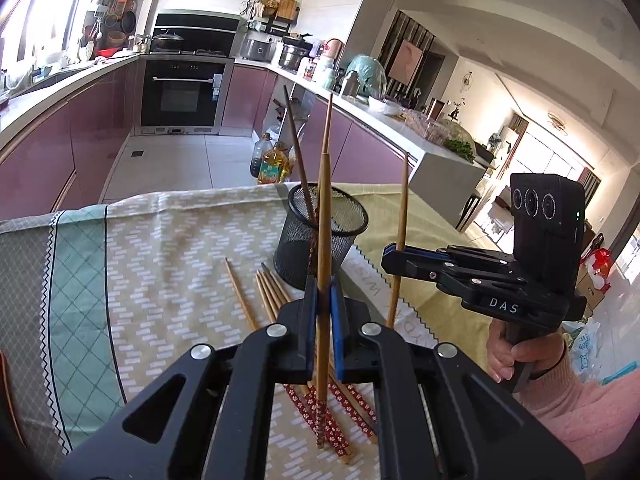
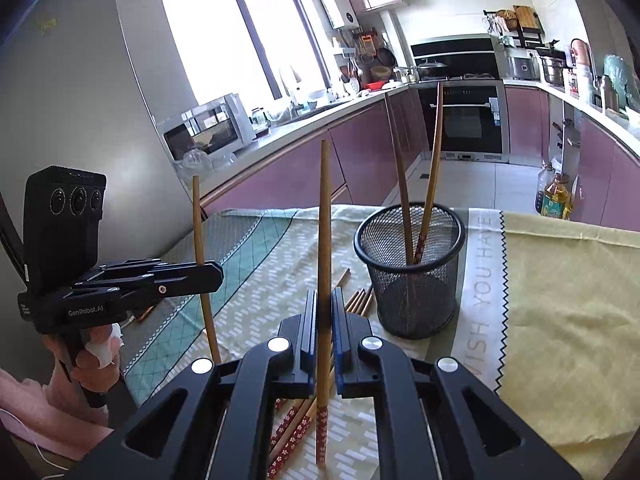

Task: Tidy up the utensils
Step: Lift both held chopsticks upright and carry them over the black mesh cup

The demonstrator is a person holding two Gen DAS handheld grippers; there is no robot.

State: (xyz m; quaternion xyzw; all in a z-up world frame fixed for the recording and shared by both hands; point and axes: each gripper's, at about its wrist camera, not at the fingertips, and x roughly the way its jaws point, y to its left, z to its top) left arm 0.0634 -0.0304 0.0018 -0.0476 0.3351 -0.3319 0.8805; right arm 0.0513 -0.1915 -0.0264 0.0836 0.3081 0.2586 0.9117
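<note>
Between the left gripper (image 1: 322, 300) jaws, one chopstick (image 1: 323, 280) upright, clamped tight. Right gripper (image 2: 324, 312) jaws likewise pinch another chopstick (image 2: 323, 264). Below both, loose chopsticks (image 1: 272, 292) on desk cloth (image 1: 160, 240); just beyond, mesh cup (image 2: 412, 276) w/ two inside.

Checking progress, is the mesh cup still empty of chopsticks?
No, two chopsticks already stand inside the black mesh cup, leaning apart.

Two hand-held grippers sit side by side, level, jaws pointing forward. The left gripper (image 1: 321, 300) has its jaws clamped on an upright chopstick (image 1: 323, 264). The right gripper (image 2: 323, 304) likewise grips a second chopstick (image 2: 324, 240) upright.
</note>
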